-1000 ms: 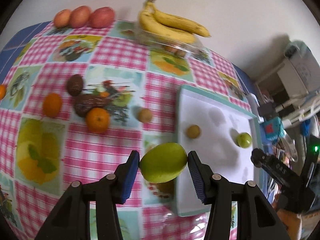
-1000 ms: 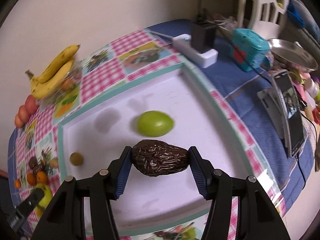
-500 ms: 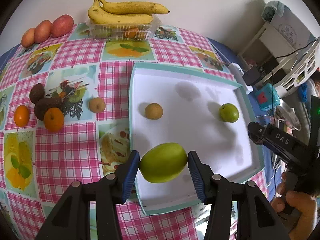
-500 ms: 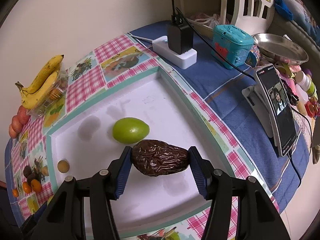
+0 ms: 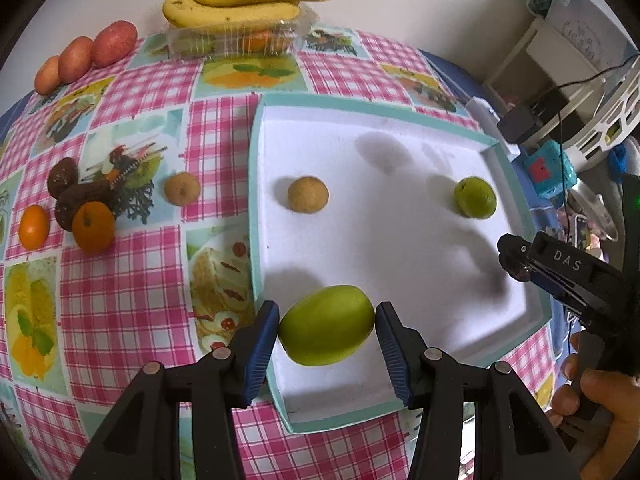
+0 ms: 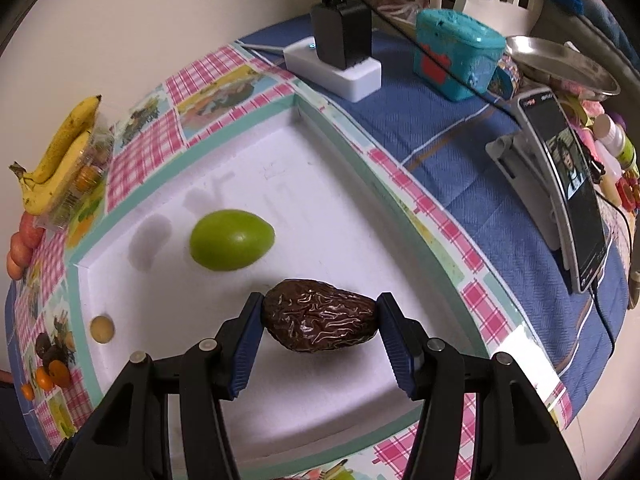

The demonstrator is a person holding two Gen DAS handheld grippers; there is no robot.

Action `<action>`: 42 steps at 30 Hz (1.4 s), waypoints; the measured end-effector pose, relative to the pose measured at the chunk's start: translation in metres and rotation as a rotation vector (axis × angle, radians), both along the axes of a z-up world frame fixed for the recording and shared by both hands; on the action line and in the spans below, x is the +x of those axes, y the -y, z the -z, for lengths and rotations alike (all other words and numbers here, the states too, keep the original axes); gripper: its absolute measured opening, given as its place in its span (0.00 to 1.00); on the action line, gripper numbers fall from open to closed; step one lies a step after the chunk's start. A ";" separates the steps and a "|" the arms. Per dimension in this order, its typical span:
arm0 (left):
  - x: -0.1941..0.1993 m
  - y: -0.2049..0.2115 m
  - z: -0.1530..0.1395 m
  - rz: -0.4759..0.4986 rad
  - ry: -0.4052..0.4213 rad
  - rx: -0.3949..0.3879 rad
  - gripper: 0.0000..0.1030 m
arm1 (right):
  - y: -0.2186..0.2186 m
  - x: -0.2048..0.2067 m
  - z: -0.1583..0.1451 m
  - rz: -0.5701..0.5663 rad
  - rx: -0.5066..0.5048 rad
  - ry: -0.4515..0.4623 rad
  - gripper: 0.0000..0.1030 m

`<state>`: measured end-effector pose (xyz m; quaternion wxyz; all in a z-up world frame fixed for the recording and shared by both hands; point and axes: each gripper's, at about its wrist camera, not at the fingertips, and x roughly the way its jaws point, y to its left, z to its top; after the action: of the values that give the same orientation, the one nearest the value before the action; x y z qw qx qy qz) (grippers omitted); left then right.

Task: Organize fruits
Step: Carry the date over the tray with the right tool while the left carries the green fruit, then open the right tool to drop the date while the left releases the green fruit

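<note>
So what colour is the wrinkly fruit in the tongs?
Dark brown and shiny. The wrinkly fruit shows best in the right wrist view.

Left wrist cam: high, tilted down past its fingers, tray (image 5: 256, 200) ahead-right, tablecloth (image 5: 132, 280) left of them. Right wrist cam: lower, nearer, facing across the tray (image 6: 320, 120) from its right end. Shared: tray interior, small green fruit (image 5: 475, 197) (image 6: 232, 239), bananas (image 5: 240, 0) (image 6: 60, 152).

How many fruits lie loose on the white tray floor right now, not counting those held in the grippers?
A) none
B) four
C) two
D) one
C: only a small tan fruit and a small green fruit rest on the tray.
</note>
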<state>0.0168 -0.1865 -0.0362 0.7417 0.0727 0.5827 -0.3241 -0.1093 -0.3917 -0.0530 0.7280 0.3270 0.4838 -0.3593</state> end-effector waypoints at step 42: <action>0.010 -0.021 -0.029 -0.048 0.018 -0.091 0.53 | -0.005 0.007 -0.024 -0.024 -0.067 0.053 0.62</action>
<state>0.0268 -0.1656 -0.0072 0.7570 0.0278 0.5623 -0.3316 -0.1026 -0.3866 -0.0289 0.7553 0.3059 0.4562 -0.3576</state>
